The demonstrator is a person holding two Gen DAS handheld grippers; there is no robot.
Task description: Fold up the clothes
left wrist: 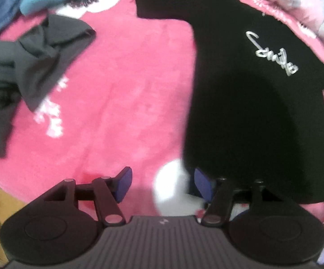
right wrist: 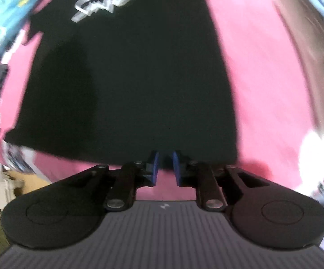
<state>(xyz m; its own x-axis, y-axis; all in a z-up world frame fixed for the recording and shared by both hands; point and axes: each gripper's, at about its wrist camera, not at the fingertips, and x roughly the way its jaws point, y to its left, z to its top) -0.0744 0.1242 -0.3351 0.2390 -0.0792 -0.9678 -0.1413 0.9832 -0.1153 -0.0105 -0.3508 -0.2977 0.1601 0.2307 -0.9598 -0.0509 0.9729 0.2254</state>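
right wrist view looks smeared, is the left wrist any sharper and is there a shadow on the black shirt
Right wrist view: motion blur smears the script on the black t-shirt and the right edge. Left wrist view: somewhat sharper, though the script is still soft; both bend at the rims from the fisheye. A darker shadow patch shows on the shirt in both.

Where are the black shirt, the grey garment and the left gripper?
black shirt (left wrist: 262, 116): left wrist view, on its flat body.
grey garment (left wrist: 36, 62): left wrist view, on its crumpled middle.
left gripper (left wrist: 162, 183): left wrist view, midway between open fingertips.
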